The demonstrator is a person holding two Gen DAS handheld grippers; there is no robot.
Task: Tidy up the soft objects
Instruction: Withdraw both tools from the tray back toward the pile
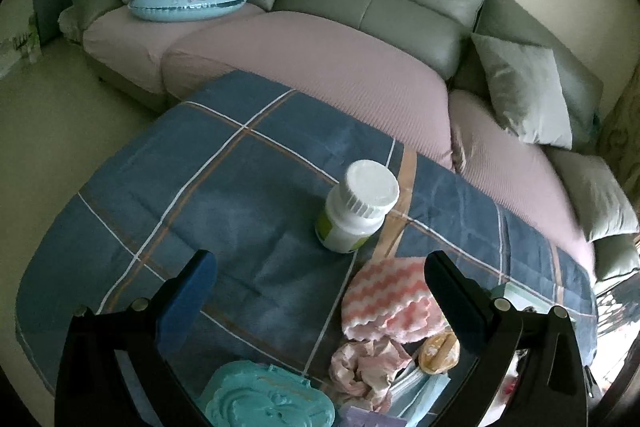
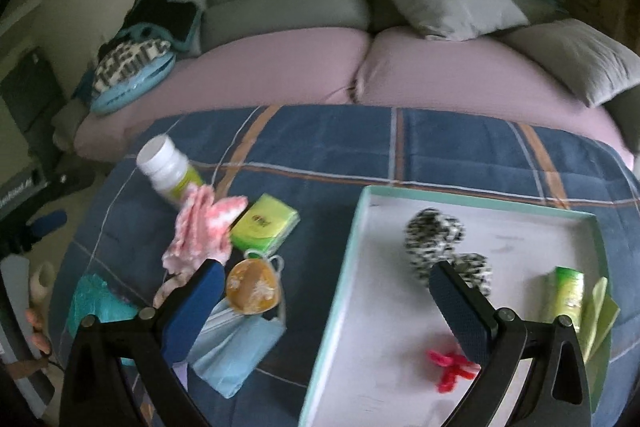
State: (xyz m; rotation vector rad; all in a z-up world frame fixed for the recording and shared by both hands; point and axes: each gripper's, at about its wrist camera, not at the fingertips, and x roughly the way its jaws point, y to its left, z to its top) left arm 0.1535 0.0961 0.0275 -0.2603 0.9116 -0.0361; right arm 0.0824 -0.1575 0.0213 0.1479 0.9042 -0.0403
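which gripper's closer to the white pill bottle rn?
Left, judging by the views. The left gripper hangs open just short of the bottle, roughly in line. The right gripper, also open, sits off toward the tray; bottle far to its left.

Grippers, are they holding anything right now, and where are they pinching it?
Nothing is held. The left gripper and the right gripper both have their jaws wide apart, with nothing between them.

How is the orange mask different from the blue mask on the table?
The orange mask is rounded and cup-shaped with a pale pattern; the blue mask is flat, pleated and plain. The orange mask looks smaller and lies partly on top of the blue mask. Both lie on the plaid cloth, outside the tray.
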